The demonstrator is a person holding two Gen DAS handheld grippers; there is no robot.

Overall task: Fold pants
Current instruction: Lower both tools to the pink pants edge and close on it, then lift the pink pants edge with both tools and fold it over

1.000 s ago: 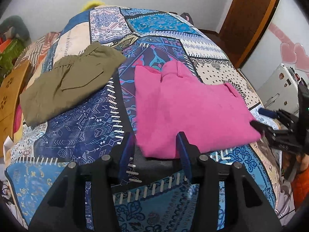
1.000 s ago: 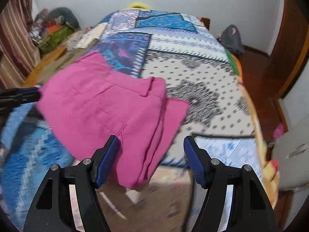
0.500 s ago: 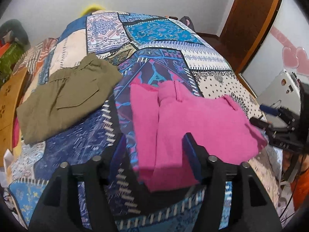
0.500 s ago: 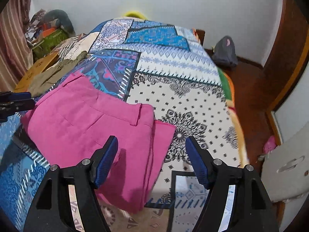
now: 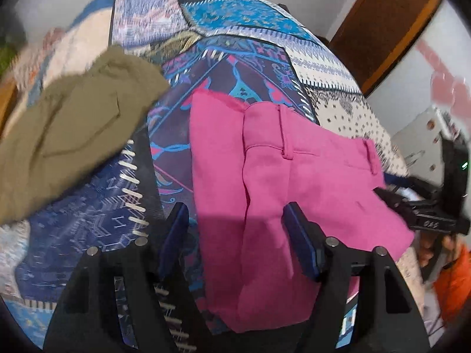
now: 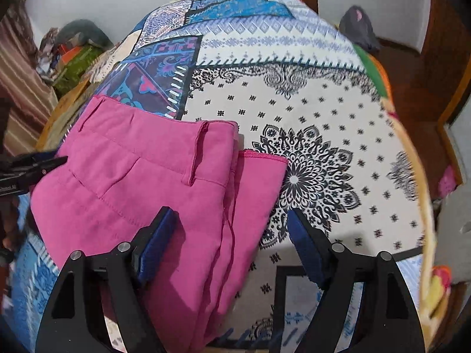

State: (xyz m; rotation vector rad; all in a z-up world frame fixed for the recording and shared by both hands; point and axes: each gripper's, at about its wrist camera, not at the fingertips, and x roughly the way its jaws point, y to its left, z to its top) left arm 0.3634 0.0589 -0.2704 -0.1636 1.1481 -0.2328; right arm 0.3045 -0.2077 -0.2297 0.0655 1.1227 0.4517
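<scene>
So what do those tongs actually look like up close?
Both are alike: the left tongs and right tongs have angular matte-black frames with triangular cut-outs and silver bolt heads. Each finger carries a dark blue ridged pad. No cables show; an orange sleeve sits behind.

The left black two-finger gripper with blue pads (image 5: 237, 235) stands with its jaws spread wide, nothing between the pads, low over the near edge of the bed. The right black two-finger gripper with blue pads (image 6: 231, 241) is likewise spread wide and grips nothing. Each shows at the side of the other's view, fingers pointing inward.
</scene>
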